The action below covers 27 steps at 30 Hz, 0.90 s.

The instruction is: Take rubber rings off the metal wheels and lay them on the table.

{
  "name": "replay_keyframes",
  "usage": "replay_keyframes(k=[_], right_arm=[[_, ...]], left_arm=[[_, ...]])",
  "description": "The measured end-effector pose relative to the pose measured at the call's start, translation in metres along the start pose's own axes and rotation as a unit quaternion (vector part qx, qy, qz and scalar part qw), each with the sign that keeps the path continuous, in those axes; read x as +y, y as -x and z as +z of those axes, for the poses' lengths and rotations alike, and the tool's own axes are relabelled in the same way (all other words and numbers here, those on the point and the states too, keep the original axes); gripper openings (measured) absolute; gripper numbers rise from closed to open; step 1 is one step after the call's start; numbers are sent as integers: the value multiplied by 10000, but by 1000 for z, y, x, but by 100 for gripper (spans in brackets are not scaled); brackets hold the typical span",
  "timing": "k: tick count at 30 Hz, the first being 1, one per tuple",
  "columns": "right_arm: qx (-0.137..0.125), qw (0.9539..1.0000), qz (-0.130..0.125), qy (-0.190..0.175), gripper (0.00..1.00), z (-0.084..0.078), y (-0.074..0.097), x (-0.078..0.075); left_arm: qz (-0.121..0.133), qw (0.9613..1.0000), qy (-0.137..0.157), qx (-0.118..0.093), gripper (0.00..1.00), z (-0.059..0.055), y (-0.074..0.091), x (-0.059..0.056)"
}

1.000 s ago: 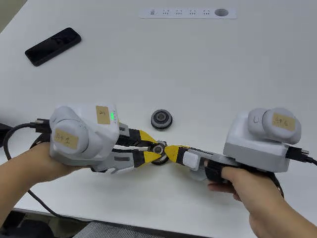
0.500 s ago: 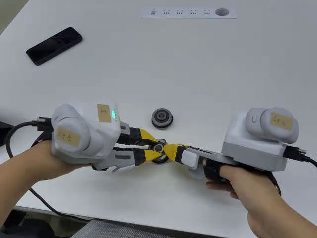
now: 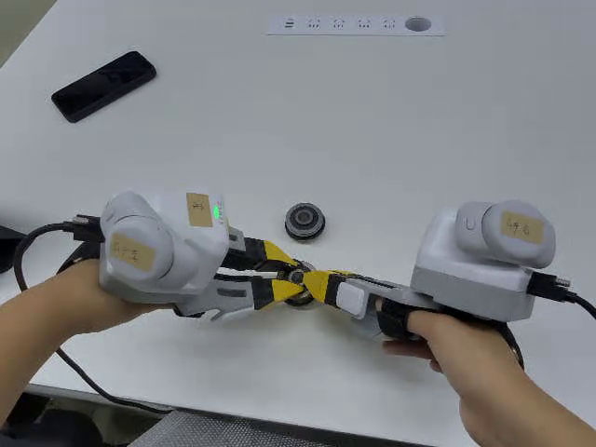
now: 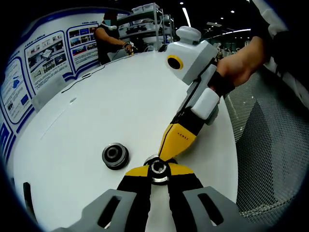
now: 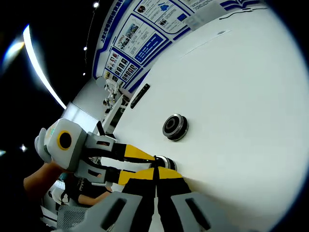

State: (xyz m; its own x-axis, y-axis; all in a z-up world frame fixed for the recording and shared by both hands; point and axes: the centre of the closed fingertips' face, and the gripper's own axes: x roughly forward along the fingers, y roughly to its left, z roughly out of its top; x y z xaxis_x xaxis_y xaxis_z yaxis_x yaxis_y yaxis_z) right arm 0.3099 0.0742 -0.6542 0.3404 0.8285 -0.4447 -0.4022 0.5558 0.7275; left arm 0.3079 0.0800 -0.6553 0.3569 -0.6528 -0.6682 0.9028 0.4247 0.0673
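Effectively nothing had moved over the preceding second: both grippers stayed engaged on the same metal wheel [image 3: 296, 277] near the front edge of the white table [image 3: 391, 140], and the small frame shift was due to the headset camera.

Left gripper [image 3: 291, 279]: jaws closed onto the held wheel from both sides, the yellow tips flanking the hub in the left gripper view [image 4: 158, 170]. The wheel sat just above the table surface.

Right gripper [image 3: 315, 282]: jaws drawn almost fully together, with only a slit between them in the right gripper view [image 5: 155, 170], and the tips placed at the rim of the held wheel. Whether they pinched the rubber ring could not be determined, because the ring was not distinguishable from the wheel.

Assessment: the ring had not visibly come away, so the pulling step was judged unfinished. No removed ring lay on the table.

Second wheel [image 3: 305, 222]: it lay flat just beyond the grippers, untouched, with its dark outer band in place. A black phone [image 3: 102, 86] lay well apart at the far left
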Motion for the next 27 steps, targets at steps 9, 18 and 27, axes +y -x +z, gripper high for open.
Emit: replay_keyframes(k=[9,18,27], right_arm=[[-85,9998,34,-151,1,4,2,0],[-178,9987,119,-453,2,7,0,7],[-246,9979,147,-583,2,9,3,6]], left_arm=[[-12,10000,21,67,13,0,0,0],[71,9999,92,55,13,0,0,0],[182,9997,191,-10,14,1,0,0]])
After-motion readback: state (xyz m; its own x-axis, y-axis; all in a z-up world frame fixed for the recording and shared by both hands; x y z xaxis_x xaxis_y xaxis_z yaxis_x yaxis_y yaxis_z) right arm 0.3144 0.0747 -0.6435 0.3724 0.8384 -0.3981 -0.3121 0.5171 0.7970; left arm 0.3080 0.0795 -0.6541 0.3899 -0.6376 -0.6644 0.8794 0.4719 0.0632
